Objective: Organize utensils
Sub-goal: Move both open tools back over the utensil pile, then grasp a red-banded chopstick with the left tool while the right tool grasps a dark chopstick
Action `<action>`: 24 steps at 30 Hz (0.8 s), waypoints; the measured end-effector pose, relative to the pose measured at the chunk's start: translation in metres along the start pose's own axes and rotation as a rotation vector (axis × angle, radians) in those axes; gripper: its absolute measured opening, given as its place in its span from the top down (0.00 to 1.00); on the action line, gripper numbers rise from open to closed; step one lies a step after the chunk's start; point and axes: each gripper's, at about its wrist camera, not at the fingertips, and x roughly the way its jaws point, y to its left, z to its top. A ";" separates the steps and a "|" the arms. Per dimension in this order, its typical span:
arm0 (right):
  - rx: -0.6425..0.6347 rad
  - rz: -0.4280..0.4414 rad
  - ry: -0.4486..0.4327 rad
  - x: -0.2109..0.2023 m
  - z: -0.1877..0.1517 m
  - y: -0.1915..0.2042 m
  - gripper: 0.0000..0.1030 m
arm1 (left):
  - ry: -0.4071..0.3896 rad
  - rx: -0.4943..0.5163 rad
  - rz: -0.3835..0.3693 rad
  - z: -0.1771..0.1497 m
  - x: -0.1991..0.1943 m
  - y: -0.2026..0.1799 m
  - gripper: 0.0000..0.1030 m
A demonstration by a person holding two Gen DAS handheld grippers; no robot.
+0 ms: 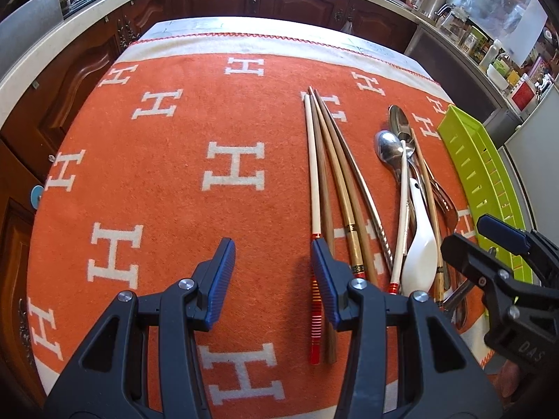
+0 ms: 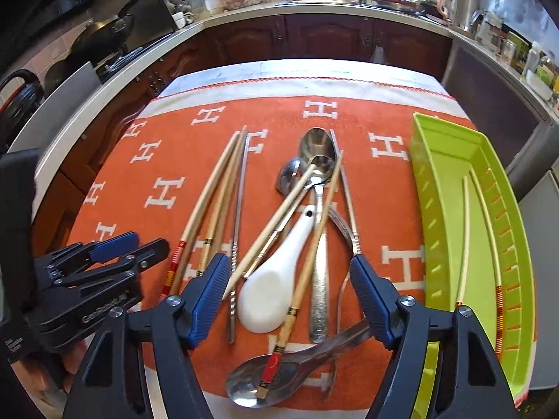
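1. Nearest to me, the right gripper hovers with its jaws spread wide and nothing between them, poised over the tangled heap. The left gripper is also gaping and empty, over the bare orange cloth that covers the tabletop, with its right-hand finger just above the red-banded end of the white chopstick.

2. Just beneath the right jaws lies the large steel spoon, bowl toward me, with the wooden chopstick resting across it. That chopstick sits on top of the pile, so I judge it the cleanest first pick: pinch it near the banded end, lift straight up, and the spoons below should stay put.

3. Next out, the white ceramic spoon lies among crossing handles, touching a pale chopstick on its left. It looks smooth and rounded, so gripping the narrow handle would be safer than the bowl.

4. Further on, the steel spoons overlap at their bowls; taking one at a time avoids dragging neighbours.

5. To the left, four chopsticks lie side by side, already roughly parallel; these suit the left gripper.

6. Farthest right, the green tray holds two chopsticks lengthwise. Anything added should go in parallel to them.
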 end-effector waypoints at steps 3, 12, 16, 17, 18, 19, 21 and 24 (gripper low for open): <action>-0.003 0.009 0.005 0.000 -0.002 0.002 0.29 | 0.008 0.003 -0.009 -0.001 0.004 -0.001 0.59; 0.045 0.024 0.006 0.001 -0.003 -0.008 0.29 | 0.006 0.038 -0.008 0.004 0.009 -0.012 0.59; 0.044 0.021 0.000 0.000 -0.003 -0.008 0.29 | 0.002 0.072 0.037 0.006 0.012 -0.018 0.59; 0.043 0.022 -0.001 -0.001 -0.003 -0.008 0.29 | 0.001 0.085 0.052 0.006 0.014 -0.021 0.59; 0.043 0.023 -0.001 -0.001 -0.003 -0.009 0.29 | 0.003 0.102 0.073 0.007 0.015 -0.023 0.59; 0.044 0.023 -0.001 0.000 -0.003 -0.009 0.29 | 0.000 0.123 0.093 0.006 0.016 -0.027 0.59; 0.044 0.022 0.002 0.000 -0.003 -0.009 0.29 | -0.014 0.154 0.119 0.006 0.018 -0.033 0.59; 0.044 0.025 0.004 0.000 -0.005 -0.008 0.29 | -0.025 0.151 0.114 0.009 0.020 -0.034 0.59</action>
